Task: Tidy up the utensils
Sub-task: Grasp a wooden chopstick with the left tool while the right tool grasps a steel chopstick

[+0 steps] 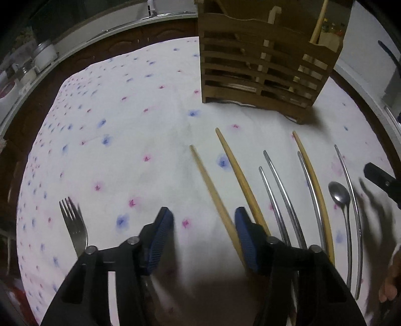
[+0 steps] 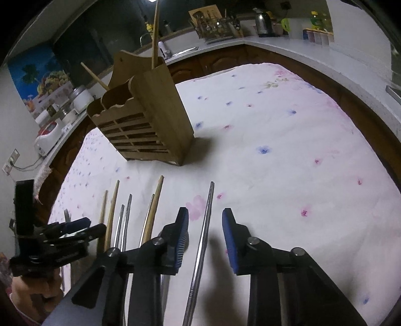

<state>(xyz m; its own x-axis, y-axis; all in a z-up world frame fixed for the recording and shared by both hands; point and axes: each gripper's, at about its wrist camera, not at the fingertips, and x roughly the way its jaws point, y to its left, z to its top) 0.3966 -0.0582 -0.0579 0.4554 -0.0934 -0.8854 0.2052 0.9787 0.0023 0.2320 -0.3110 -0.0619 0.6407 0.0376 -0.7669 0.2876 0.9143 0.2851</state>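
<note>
In the left wrist view my left gripper [image 1: 203, 212] is open low over the flowered cloth. A wooden chopstick [image 1: 213, 198] lies between its blue pads, close to the right pad [image 1: 244, 233]; the left pad is well clear of it. In the right wrist view my right gripper [image 2: 205, 212] is also open, straddling a metal chopstick [image 2: 205, 233] with a gap on each side. The slatted wooden utensil holder [image 1: 263, 75] [image 2: 145, 125] stands upright behind the row, with two wooden chopsticks [image 2: 155, 32] standing in it.
More wooden chopsticks [image 1: 240, 175], several metal ones [image 1: 283, 190] and a spoon [image 1: 339, 193] lie side by side on the cloth [image 1: 125, 125]. A fork [image 1: 74, 223] lies apart at the left. A kitchen counter with jars and appliances [image 2: 263, 22] rings the table.
</note>
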